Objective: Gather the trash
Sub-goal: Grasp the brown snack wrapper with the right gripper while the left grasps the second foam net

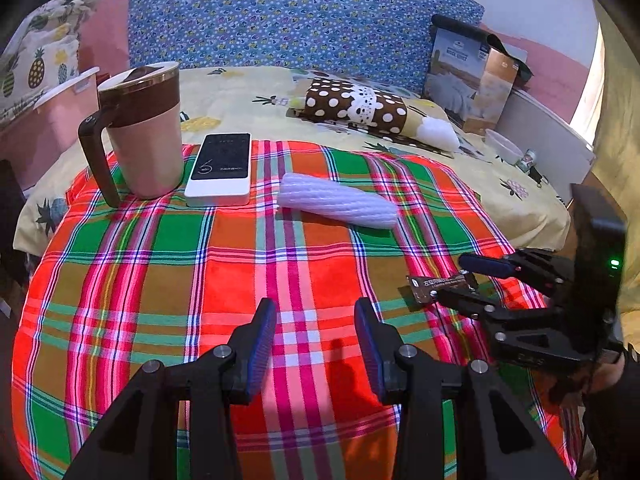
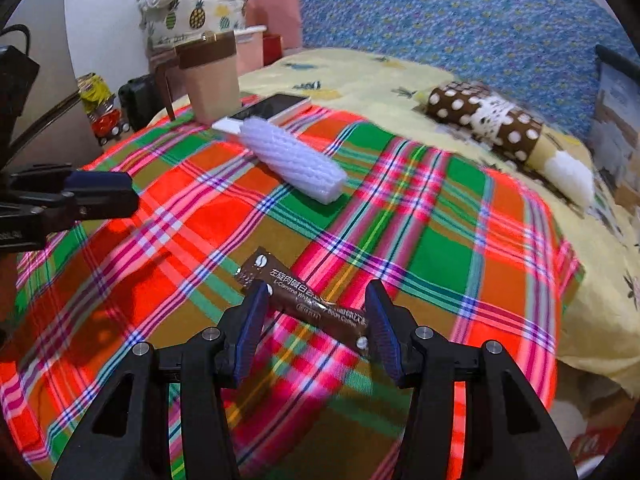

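A brown coffee sachet wrapper (image 2: 298,298) lies flat on the plaid cloth (image 2: 420,240). My right gripper (image 2: 316,326) is open, its fingers on either side of the wrapper, which lies slantwise between them. In the left wrist view the right gripper (image 1: 466,280) sits at the right over the same wrapper (image 1: 434,287). A white foam net sleeve (image 1: 338,205) lies mid-cloth; it also shows in the right wrist view (image 2: 292,160). My left gripper (image 1: 316,340) is open and empty above the cloth's front part.
A pink mug with brown lid and handle (image 1: 138,128) and a white power bank (image 1: 222,170) stand at the cloth's far left. A polka-dot brown bundle (image 1: 356,106) and a box (image 1: 470,80) lie on the yellow sheet behind. A pink bin (image 1: 48,120) stands at left.
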Demonstrator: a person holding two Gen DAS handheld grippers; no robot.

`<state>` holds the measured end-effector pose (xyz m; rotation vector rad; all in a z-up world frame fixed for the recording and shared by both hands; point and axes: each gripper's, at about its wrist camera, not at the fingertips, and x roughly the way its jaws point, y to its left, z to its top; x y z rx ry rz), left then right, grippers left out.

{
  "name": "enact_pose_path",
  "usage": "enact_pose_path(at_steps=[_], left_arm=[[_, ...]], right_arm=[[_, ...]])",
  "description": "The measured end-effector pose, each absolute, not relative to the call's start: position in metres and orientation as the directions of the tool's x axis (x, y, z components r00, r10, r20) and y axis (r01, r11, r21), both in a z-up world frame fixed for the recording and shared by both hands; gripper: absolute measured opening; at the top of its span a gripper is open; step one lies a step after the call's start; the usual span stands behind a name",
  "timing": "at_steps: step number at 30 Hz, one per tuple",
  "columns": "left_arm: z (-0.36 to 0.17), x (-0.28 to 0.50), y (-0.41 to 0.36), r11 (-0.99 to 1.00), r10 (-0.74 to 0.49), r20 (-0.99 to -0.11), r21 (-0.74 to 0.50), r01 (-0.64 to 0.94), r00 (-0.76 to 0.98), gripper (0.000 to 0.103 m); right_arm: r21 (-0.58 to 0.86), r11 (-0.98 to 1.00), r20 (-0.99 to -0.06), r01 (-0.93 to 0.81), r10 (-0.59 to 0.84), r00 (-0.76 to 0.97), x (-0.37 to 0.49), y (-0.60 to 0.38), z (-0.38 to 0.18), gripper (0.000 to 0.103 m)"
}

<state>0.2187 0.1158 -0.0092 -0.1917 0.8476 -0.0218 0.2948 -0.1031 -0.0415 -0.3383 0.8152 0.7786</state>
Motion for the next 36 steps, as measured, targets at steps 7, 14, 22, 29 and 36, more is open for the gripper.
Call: enact_pose_path(at_steps=[7, 14, 22, 29, 36], left_arm=[[-0.011, 0.229, 0.117, 0.98, -0.108, -0.745, -0.192, -0.056, 0.659, 0.04], [-0.012, 0.25, 0.104, 0.972, -0.136, -0.741, -0.23, -0.058, 0.658, 0.04], [-0.025, 0.294, 0.093, 0.949, -0.14, -0.753, -0.288, -0.131, 0.643, 0.041], [-0.036, 0.329, 0.096, 0.91, -0.104, -0.765, -0.331, -0.249, 0.636, 0.053], [-0.042, 0.355, 0.09, 0.9, -0.074, -0.77, -0.325, -0.289, 0.634, 0.055]], right_arm=[[0.015, 0.683, -0.798, -0.73, 0.449, 0.403, 0.29, -0.099, -0.047, 0.022], [0.042, 0.757, -0.78, -0.652, 0.433, 0.453, 0.272, -0.114, -0.033, 0.019], [0.098, 0.781, -0.76, -0.617, 0.459, 0.46, 0.267, -0.135, -0.027, 0.019], [0.114, 0.782, -0.752, -0.613, 0.471, 0.461, 0.278, -0.14, -0.029, 0.019], [0.12, 0.792, -0.75, -0.598, 0.467, 0.468, 0.284, -0.147, -0.032, 0.019]])
